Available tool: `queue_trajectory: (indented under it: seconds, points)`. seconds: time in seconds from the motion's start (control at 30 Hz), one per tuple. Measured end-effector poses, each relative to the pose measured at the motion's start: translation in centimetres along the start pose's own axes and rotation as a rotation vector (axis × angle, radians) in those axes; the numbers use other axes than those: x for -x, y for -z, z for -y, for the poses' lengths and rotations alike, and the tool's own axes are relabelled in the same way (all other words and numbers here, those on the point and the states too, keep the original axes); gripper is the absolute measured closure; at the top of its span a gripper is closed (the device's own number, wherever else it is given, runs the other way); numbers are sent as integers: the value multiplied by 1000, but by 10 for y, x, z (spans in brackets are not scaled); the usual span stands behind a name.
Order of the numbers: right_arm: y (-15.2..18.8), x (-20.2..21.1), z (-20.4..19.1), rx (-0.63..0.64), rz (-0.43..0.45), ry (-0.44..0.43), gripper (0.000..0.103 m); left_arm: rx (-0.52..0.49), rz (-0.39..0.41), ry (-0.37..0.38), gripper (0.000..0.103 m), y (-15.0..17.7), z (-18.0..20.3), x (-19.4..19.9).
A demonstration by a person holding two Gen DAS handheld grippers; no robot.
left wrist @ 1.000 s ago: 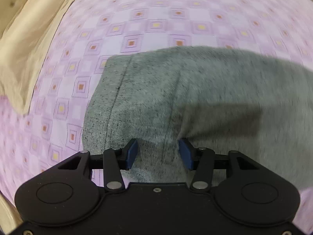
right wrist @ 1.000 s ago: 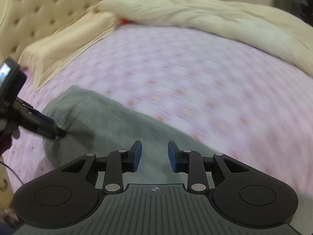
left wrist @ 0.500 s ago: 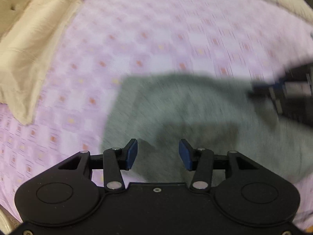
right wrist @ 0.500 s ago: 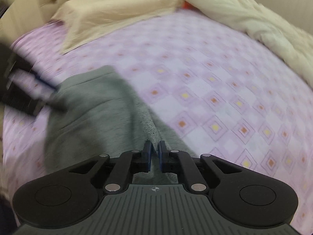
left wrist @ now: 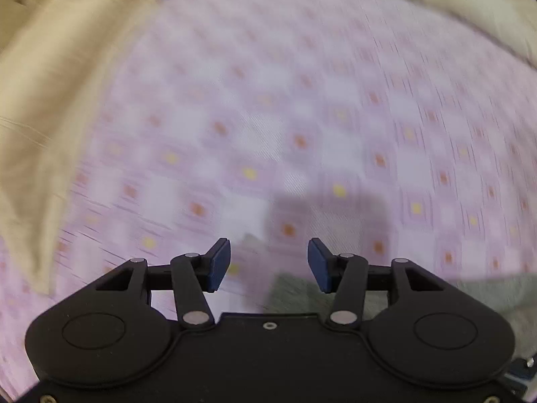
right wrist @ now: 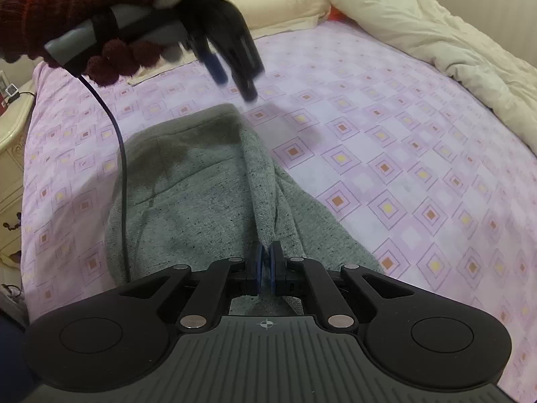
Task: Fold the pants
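Grey speckled pants point(right wrist: 194, 201) lie bunched on the purple checked bed sheet point(right wrist: 402, 168). My right gripper point(right wrist: 265, 262) is shut on a raised ridge of the pants' fabric near their close end. In the right wrist view my left gripper point(right wrist: 235, 82), held by a hand in a dark red knitted glove point(right wrist: 67, 10), hangs blurred above the sheet just past the pants' far edge. Its own view shows the left gripper point(left wrist: 268, 258) open with nothing between the pads, over the sheet point(left wrist: 268, 117). There only a strip of the pants point(left wrist: 486, 292) shows, low behind the fingers.
A cream pillow point(right wrist: 275, 0) lies at the head of the bed and a rumpled cream duvet point(right wrist: 436, 33) along the right side. A black cable point(right wrist: 122, 168) dangles from the left gripper over the pants. A pale nightstand point(right wrist: 10, 141) stands at the left.
The right gripper's jaws closed onto a fold of the pants. The left gripper, still open, swept off the pants and now hovers over bare sheet beyond their edge.
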State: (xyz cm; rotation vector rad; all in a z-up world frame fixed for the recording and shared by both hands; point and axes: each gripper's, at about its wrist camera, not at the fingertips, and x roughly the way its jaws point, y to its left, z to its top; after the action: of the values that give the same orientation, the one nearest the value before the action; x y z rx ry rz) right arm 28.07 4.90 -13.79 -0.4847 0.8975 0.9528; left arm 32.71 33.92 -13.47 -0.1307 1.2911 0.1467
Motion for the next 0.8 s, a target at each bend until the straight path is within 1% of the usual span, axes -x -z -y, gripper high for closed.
queue_trajectory:
  seconds: [0.07, 0.1, 0.13, 0.2, 0.3, 0.4, 0.47, 0.5, 0.53, 0.57, 0.63, 0.67, 0.73, 0.77, 0.8]
  points:
    - [0, 0, 0, 1, 1, -3, 98, -29, -84, 42, 46, 16, 8, -11]
    - [0, 1, 1, 1, 2, -5, 98, -42, -106, 53, 46, 25, 9, -12]
    - [0, 1, 2, 3, 3, -7, 98, -51, -112, 54, 46, 37, 13, -8]
    - [-1, 2, 3, 9, 5, -7, 99, -45, -113, 60, 46, 59, 9, 1]
    - [-2, 1, 5, 23, 2, -20, 99, 22, -121, 67, 44, 87, -6, 13]
    - [-2, -2, 3, 45, -10, -31, 99, 90, -115, 93, 43, 99, -16, 22]
    - [-3, -6, 4, 50, -21, -33, 99, 122, -70, 87, 44, 96, -20, 26]
    - [-4, -8, 3, 54, -20, -33, 99, 134, -41, 70, 44, 92, -20, 30]
    - [-4, -8, 3, 53, -16, -36, 99, 142, -16, 50, 47, 78, -21, 31]
    - [-6, -10, 4, 51, -14, -42, 99, 154, 16, 38, 49, 72, -22, 34]
    - [-11, -18, 6, 55, -19, -44, 99, 179, 86, 31, 49, 59, -23, 41]
    - [-12, -24, 8, 54, -27, -28, 99, 177, 115, 24, 49, 54, -22, 45]
    - [-14, -43, 21, 19, -57, 32, 99, 127, 153, 3, 49, 49, -14, 52]
    - [-14, -55, 30, -24, -77, 67, 99, 92, 158, 1, 48, 48, -7, 53]
    - [-15, -64, 41, -83, -90, 90, 103, 58, 157, 6, 48, 50, -1, 54]
